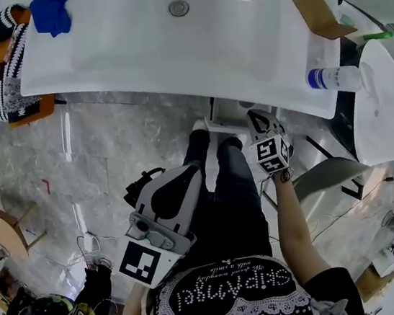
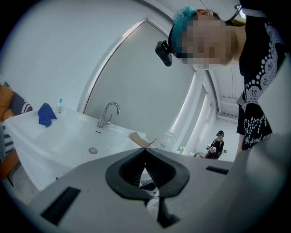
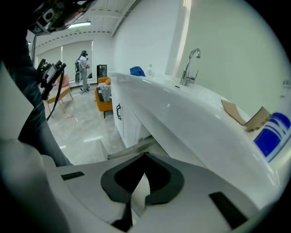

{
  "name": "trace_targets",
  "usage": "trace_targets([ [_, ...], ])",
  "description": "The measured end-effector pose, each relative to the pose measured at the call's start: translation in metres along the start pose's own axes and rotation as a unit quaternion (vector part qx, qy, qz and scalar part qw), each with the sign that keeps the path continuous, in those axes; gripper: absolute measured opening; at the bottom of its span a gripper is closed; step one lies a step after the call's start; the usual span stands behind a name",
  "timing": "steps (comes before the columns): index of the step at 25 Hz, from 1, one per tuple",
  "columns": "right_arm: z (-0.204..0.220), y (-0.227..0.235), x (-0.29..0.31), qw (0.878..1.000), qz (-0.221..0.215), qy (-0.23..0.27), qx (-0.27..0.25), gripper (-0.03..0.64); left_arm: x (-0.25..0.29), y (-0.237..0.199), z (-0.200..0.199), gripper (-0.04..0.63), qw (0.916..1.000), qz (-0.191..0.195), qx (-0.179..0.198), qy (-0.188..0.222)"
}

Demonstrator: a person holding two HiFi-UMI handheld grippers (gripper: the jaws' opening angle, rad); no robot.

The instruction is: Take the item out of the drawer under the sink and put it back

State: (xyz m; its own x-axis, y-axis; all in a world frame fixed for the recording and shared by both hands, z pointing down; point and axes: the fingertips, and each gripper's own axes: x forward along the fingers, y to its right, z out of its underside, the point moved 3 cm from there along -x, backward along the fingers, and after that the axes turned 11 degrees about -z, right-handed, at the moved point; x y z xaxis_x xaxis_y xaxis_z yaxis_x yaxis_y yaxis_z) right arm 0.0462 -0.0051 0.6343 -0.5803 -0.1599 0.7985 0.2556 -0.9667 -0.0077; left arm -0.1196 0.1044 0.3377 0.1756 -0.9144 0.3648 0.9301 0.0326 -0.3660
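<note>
Sitting pinched closed, empty: left tool (image 2: 145,151), right tool (image 3: 145,156). Right one hovering beneath glossy white sink worktop (image 3: 195,127), frame right; lifting risks clipping rim.

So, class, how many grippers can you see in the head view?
2. The left gripper is at lower left of centre. The right gripper is right of centre, just below the sink's front edge. None seems hidden.

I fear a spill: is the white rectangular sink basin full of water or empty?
Empty: the white rectangular sink basin looks dry, its round metal drain bare.
</note>
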Motion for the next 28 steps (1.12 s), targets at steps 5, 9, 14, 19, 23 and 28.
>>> trace_targets([
  [5,-0.013,-0.005,-0.026,0.999,0.021,0.027,0.009,0.017,0.002,0.004,-0.009,0.005,0.9998,0.014,0.008,0.01],
  [9,-0.026,-0.009,-0.047,0.998,0.039,0.048,0.012,0.017,0.004,0.009,-0.015,0.005,0.9992,0.033,0.015,0.016],
  [14,-0.041,-0.01,-0.073,0.994,0.064,0.084,0.034,0.017,0.005,0.017,-0.022,0.005,0.9979,0.054,0.024,0.027],
  [19,-0.058,-0.006,-0.097,0.986,0.093,0.126,0.056,0.017,0.005,0.018,-0.029,0.005,0.9962,0.071,0.041,0.03],
  [23,-0.076,-0.004,-0.12,0.979,0.101,0.166,0.059,0.017,0.005,0.023,-0.036,0.005,0.9946,0.082,0.049,0.041],
  [28,-0.094,0.003,-0.15,0.968,0.13,0.209,0.059,0.017,0.008,0.028,-0.047,0.005,0.9926,0.088,0.058,0.061],
])
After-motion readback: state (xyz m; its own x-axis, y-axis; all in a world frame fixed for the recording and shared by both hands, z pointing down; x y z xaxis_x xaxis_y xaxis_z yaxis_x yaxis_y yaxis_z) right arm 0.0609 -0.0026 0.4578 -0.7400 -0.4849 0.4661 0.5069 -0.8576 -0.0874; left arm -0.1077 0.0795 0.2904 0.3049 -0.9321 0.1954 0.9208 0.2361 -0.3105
